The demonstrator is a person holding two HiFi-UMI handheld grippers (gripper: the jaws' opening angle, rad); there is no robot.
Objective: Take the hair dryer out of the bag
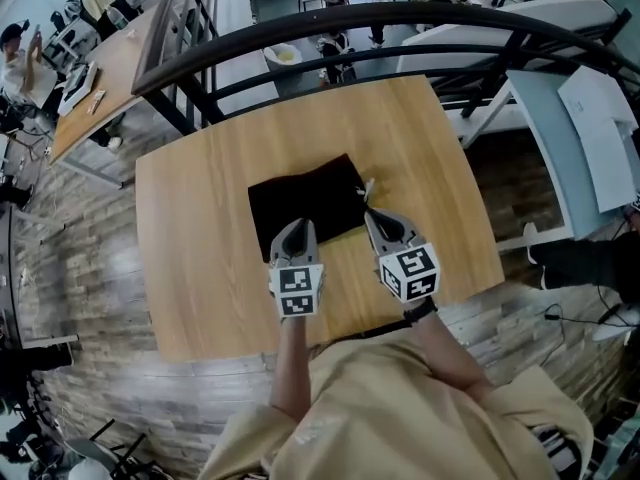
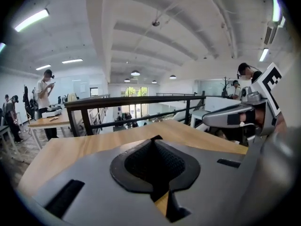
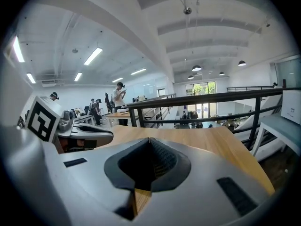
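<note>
One wooden table (image 1: 190,268) carries the black bag (image 1: 305,200), flat, long axis crosswise; we judge the hair dryer inside, unseen. Left gripper (image 1: 294,230) and right gripper (image 1: 372,218) sit at its near edge, jaws closed, empty; the right lies nearest the white drawstring (image 1: 366,188).

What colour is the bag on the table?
Plain black: the bag shows best in the head view.
</note>
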